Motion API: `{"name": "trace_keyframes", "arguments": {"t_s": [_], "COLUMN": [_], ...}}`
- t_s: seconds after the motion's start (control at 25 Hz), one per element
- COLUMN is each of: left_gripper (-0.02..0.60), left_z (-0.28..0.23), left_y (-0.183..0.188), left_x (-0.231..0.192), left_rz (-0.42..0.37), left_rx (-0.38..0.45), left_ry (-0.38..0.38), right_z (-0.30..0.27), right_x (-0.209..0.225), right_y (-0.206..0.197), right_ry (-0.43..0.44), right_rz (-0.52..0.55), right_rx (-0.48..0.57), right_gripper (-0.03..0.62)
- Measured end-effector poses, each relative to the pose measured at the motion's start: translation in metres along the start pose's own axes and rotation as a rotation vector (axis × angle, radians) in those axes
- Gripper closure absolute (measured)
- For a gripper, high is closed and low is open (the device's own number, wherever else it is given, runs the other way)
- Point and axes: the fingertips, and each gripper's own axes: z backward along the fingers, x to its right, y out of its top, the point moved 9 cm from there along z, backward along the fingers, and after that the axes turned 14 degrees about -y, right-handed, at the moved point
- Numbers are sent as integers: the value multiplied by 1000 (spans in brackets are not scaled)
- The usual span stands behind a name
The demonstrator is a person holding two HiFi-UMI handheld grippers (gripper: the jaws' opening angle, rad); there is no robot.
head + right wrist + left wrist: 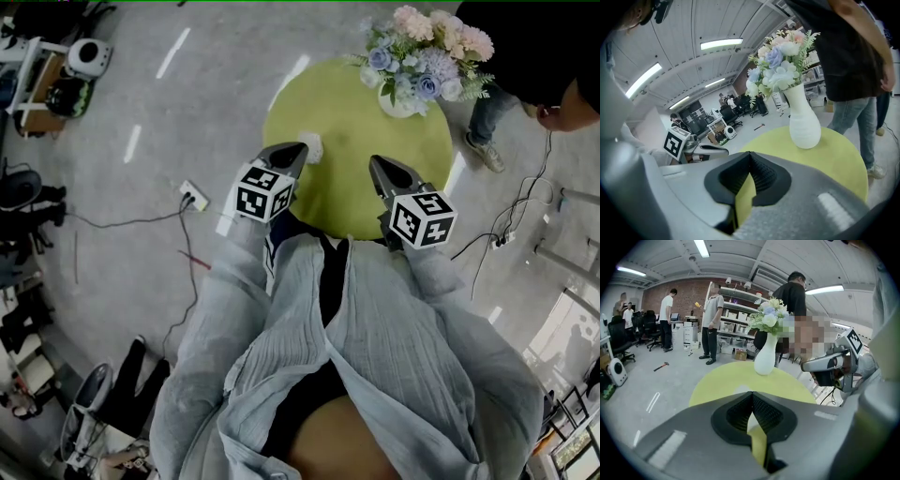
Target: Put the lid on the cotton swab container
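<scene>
A small white round object [311, 145], a container or a lid, I cannot tell which, lies on the round yellow-green table [347, 192] near its left edge. My left gripper [298, 150] hovers just beside it, shut and holding nothing. In the left gripper view [751, 394] the closed jaws hide most of the white object [737, 390]. My right gripper [375, 164] hangs over the table's near middle, also shut and holding nothing, its jaws meeting at the tips [750, 154]. No second white piece shows in any view.
A white vase of flowers [401, 101] stands at the table's far right. A person in dark clothes [525, 47] stands close behind it. A power strip [194, 197] and cables lie on the floor to the left. Other people stand far off [712, 324].
</scene>
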Motion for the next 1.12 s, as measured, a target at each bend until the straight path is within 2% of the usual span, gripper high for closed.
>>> {"name": "trace_keyframes", "arguments": {"t_s": [0.68, 0.96, 1.12], "left_gripper": [563, 563, 563], "left_z": [-26, -30, -33], "left_y": [6, 7, 8], "left_x": [9, 11, 10], "left_rz": [-104, -154, -152], "left_rx": [-176, -202, -227], "left_ry": [5, 20, 27], "right_z": [-2, 0, -4], "right_x": [1, 1, 4], "right_y": [-4, -5, -6], "right_ry": [0, -2, 5], "right_rz": [-4, -9, -7], "right_rx": [-7, -12, -15], "right_gripper": [592, 592, 592]}}
